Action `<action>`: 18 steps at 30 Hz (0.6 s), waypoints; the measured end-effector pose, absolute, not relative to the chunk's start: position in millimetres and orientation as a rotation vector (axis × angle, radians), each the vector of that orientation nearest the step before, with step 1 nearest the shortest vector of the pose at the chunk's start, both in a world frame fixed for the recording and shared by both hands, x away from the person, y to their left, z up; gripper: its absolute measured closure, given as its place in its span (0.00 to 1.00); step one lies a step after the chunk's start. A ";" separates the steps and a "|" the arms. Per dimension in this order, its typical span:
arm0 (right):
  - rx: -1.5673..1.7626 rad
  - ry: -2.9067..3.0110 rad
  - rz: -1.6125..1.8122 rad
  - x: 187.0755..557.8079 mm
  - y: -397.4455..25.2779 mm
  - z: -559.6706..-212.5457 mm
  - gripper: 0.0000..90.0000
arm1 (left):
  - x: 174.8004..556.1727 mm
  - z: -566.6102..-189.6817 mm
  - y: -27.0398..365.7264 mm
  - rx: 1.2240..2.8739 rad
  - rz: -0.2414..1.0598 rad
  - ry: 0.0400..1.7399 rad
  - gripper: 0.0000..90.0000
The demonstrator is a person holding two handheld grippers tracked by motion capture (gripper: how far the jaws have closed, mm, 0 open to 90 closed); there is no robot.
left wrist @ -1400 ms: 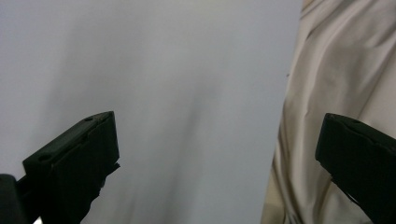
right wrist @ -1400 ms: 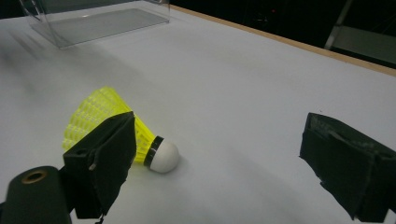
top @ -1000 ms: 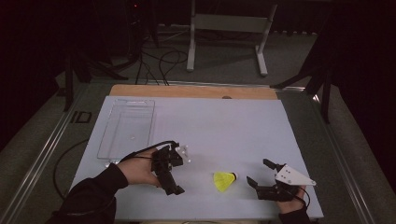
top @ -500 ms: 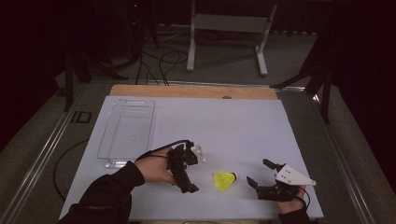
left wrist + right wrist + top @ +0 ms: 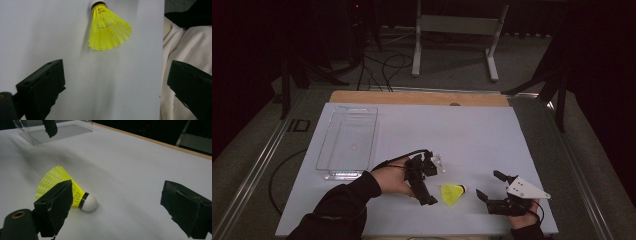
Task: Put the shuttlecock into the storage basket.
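Yellow shuttlecock lying on its side on the white table, near the front edge, between my two grippers

Left gripper is sitting just beside it, on the skirt side; jaws are standing wide apart, holding nothing. In the left gripper view the shuttlecock is lying ahead of the jaws and roughly centred between them, skirt toward me, cork pointing away. So its long axis is running about along the gripper's reach, not across it

Right gripper is resting farther off, on the cork side, jaws also spread wide and empty. In the right gripper view the shuttlecock is lying close ahead, partly behind one jaw, white cork pointing in toward the gap

Across the table the axis is running roughly left to right: skirt toward the left hand, cork toward the right

Clear tray is sitting well apart, back left of the shuttlecock, nothing in it that I can make out

Judgement: left gripper is the nearer one and is lining up for the grab. I am reckoning a short push forward would bring the jaws astride the skirt; the mesh looks soft, so I would close gently. Risk is nudging it, since it may roll round its cork
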State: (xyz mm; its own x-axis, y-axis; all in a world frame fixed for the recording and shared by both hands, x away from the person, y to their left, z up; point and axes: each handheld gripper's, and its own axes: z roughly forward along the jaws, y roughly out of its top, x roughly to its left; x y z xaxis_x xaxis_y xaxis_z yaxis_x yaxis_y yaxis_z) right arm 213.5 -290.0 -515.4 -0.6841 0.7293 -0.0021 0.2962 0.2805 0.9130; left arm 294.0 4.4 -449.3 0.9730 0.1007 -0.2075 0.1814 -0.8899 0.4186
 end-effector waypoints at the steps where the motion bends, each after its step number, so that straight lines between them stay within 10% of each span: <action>1: 0.922 2.133 1.381 213.5 -290.1 -515.5 0.12 | 294.1 -450.3 1.2 2.679 -0.249 0.191 0.02; 18: 0.918 2.137 1.383 213.2 -290.0 -515.0 0.12 | 305.0 -474.4 -21.9 2.692 -0.212 0.147 0.26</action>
